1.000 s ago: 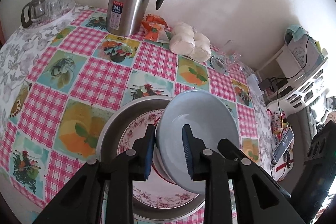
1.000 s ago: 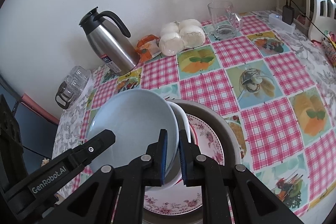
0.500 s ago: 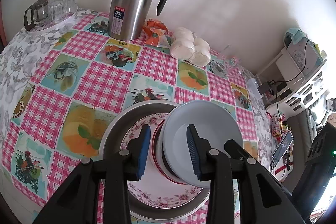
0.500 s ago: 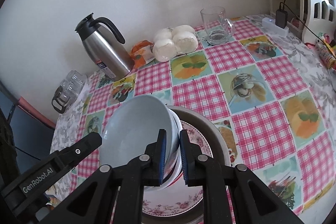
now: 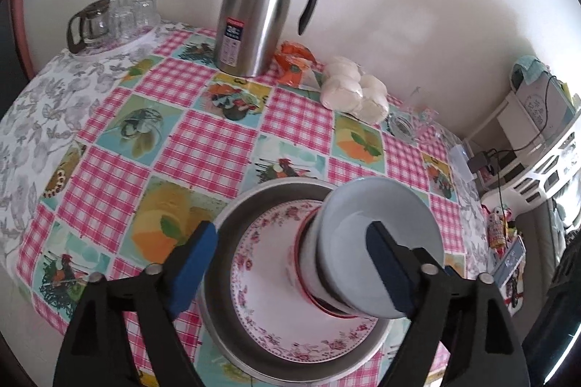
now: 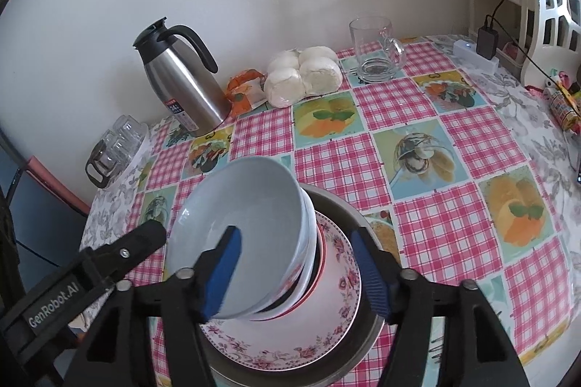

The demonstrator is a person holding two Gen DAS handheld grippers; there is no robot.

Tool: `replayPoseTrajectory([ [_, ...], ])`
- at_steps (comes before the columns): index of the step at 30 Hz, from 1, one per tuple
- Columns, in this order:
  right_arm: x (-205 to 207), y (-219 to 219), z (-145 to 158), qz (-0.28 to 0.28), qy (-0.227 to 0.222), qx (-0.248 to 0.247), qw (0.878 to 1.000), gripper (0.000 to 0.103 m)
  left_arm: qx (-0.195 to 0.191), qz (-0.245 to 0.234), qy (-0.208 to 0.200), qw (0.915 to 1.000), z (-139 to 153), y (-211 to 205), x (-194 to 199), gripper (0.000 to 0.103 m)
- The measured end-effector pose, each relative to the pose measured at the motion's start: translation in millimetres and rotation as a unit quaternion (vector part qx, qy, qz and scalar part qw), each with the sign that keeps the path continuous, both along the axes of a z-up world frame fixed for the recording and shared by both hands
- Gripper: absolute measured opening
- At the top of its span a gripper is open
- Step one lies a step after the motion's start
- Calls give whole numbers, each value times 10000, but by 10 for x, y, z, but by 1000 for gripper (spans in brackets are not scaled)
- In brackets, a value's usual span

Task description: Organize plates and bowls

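From the left wrist camera, the left tongs [image 5: 290, 251] are spreading wide, jaws just sprung apart and gripping nothing. The pale blue bowl [image 5: 381, 241] is sitting free on a stack of bowls [image 5: 308, 263], the right pad hanging in front of its rim at about 3 o'clock, the left pad well off at 9 o'clock over the checked cloth. That stack is resting on the floral plate [image 5: 268, 314], which is lying inside the metal basin [image 5: 225, 343] near the bench [image 5: 203, 147] edge. Up at 12 o'clock the steel thermos jug [image 5: 254, 13] is standing by the wall, with an orange packet [image 5: 294, 64] and a bag of white buns [image 5: 356, 93] trailing off toward 1 o'clock. A tray of glasses [image 5: 116, 20] is sitting at 10 o'clock.

Over to the right wrist camera: the right tongs [image 6: 301, 269] are also gaping, freshly opened, the bowl rim between the pads but neither one pressing on it. The left pad is hovering inside the blue bowl [image 6: 247, 220], the right pad outside it over the floral plate [image 6: 326, 321]. The bowl is leaning toward 10 o'clock on its stack. The left tongs' black arm [image 6: 90, 271] is poking in at 9 o'clock. A glass mug [image 6: 377, 49] is standing at 1 o'clock beside the buns [image 6: 305, 74], the thermos [image 6: 181, 78] at 11 o'clock.
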State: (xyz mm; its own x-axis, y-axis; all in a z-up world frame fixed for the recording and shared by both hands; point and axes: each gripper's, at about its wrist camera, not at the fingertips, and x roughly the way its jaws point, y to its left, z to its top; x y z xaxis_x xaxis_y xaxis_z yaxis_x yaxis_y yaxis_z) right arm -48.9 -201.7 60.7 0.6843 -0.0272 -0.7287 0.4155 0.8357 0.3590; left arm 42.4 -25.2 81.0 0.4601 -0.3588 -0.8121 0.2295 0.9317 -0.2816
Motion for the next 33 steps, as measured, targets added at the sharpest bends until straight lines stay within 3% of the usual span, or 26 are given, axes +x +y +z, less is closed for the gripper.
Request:
replayPoseTrajectory([
  [4, -55, -6, 19, -21, -48, -118, 9999, 86, 88, 147, -117, 9998, 5, 62, -22, 88],
  [8, -102, -12, 8, -44, -32, -183, 9998, 92, 234, 244, -144, 9993, -26, 112, -55, 98],
  [12, -166, 2, -19, -20, -39, -249, 9997, 103, 414, 305, -204, 9985, -53, 154, -105, 98],
  [26, -549, 187, -163, 113, -17, -593, 9982, 103, 885, 335, -384, 9948, -163, 294, -448, 98],
  [33, -676, 241, -354, 145, 246, -625, 9976, 103, 1110, 289, -153, 9933, -349, 359, -578, 98],
])
